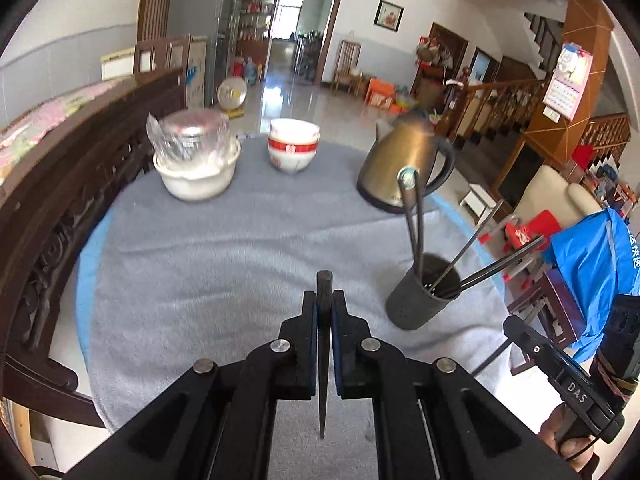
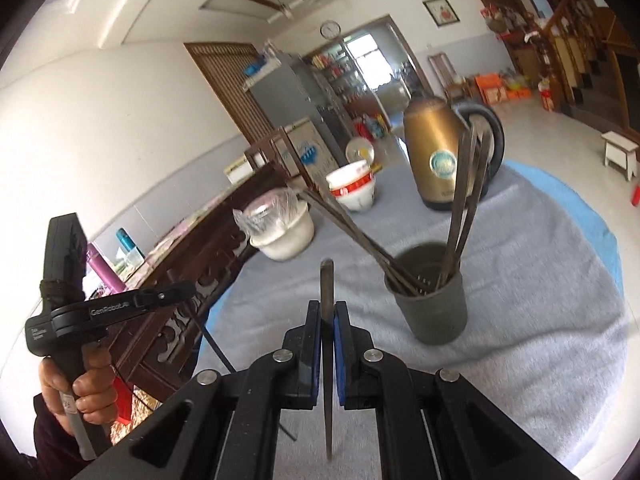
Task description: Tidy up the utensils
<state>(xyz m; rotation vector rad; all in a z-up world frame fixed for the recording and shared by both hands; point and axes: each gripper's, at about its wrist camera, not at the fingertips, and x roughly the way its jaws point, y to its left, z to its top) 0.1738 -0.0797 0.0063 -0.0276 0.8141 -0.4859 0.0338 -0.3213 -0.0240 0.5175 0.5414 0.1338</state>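
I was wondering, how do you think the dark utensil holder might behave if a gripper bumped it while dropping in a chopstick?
The utensil holder looks tall and narrow, so it may tip easily. The chopsticks already in it lean outward well above its rim, probably raising its balance point. It stands on soft grey cloth, so it would likely topple rather than slide.
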